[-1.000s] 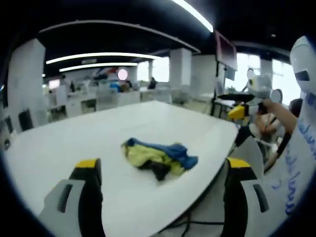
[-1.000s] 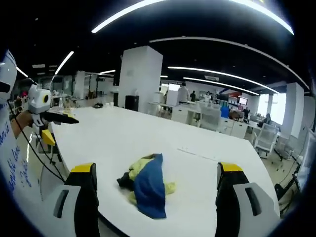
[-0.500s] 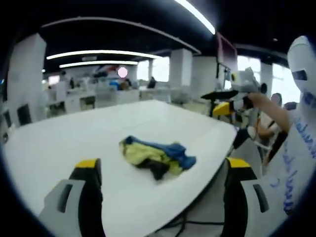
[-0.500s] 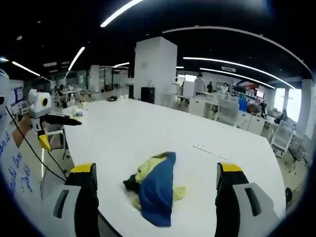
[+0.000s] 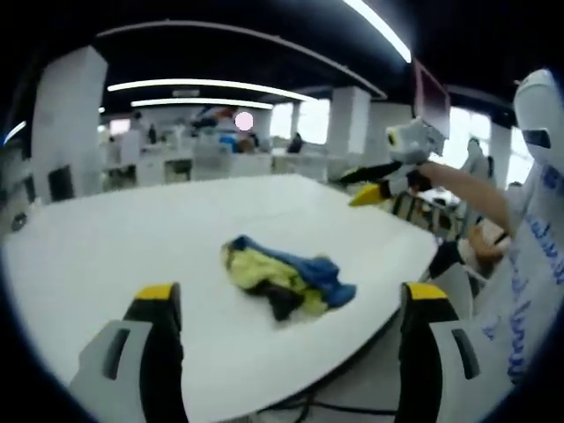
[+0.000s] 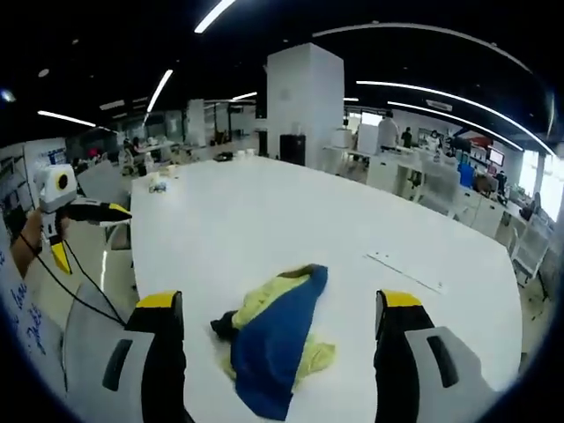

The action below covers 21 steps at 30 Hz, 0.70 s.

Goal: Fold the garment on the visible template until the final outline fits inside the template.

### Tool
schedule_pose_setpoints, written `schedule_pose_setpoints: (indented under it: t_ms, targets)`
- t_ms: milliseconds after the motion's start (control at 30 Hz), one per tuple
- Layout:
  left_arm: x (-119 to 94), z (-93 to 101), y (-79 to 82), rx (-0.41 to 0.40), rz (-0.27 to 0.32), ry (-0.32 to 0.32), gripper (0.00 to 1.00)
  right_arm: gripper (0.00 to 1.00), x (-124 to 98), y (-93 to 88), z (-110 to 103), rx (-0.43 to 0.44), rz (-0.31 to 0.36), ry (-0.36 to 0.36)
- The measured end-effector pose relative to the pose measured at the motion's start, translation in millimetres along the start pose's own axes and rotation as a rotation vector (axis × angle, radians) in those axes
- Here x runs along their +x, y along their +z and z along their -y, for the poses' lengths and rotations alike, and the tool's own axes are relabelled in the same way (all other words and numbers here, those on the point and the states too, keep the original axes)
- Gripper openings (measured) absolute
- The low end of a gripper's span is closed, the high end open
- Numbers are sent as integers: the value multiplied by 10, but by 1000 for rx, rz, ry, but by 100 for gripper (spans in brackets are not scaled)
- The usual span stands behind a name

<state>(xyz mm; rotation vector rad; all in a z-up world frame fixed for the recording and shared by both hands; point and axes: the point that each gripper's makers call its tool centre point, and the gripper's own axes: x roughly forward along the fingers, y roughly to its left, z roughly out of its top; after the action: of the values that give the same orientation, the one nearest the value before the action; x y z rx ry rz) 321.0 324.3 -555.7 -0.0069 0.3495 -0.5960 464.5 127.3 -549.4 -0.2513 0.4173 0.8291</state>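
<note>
A crumpled yellow and blue garment [image 5: 286, 282] with a dark part lies on the white table [image 5: 132, 229], close to its near edge. My left gripper [image 5: 293, 295] is open, hanging above and short of the cloth with nothing between its jaws. The right gripper [image 5: 381, 172] comes in from the right, held by a hand over the table's far side. In the right gripper view the same garment [image 6: 278, 330] lies low in the middle, blue side up. My right gripper [image 6: 279, 301] is open above it. The left gripper [image 6: 81, 210] is off the table's left edge.
A faint thin line [image 6: 404, 270] marks the table right of the garment. Small items [image 6: 159, 183] sit at a far corner. A person's white sleeve [image 5: 529, 264] and a cable [image 6: 84, 291] are beside the table edge. Desks, chairs and a white pillar [image 6: 304, 101] stand behind.
Both cameras have shifted closer over the table. In the left gripper view the right gripper has moved left, further over the table. The garment lies as before.
</note>
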Motion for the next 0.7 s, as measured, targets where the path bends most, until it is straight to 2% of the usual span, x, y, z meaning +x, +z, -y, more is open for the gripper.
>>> schedule_pose_setpoints:
  t_ms: [200,467,600,700]
  targets:
    - [21,-1,17,3,2,40,100,83,234,32,153,0,-3,61]
    - [20,-29,25,-13,1,82,100,75,647,1,376,24,-44,108]
    - [16,-71,4,-17,-16,97,99,72,815,-63,357,89,-70,165]
    - [23,-87,2,-21,-19,100,99,68,978,-76,489,81,-91,159]
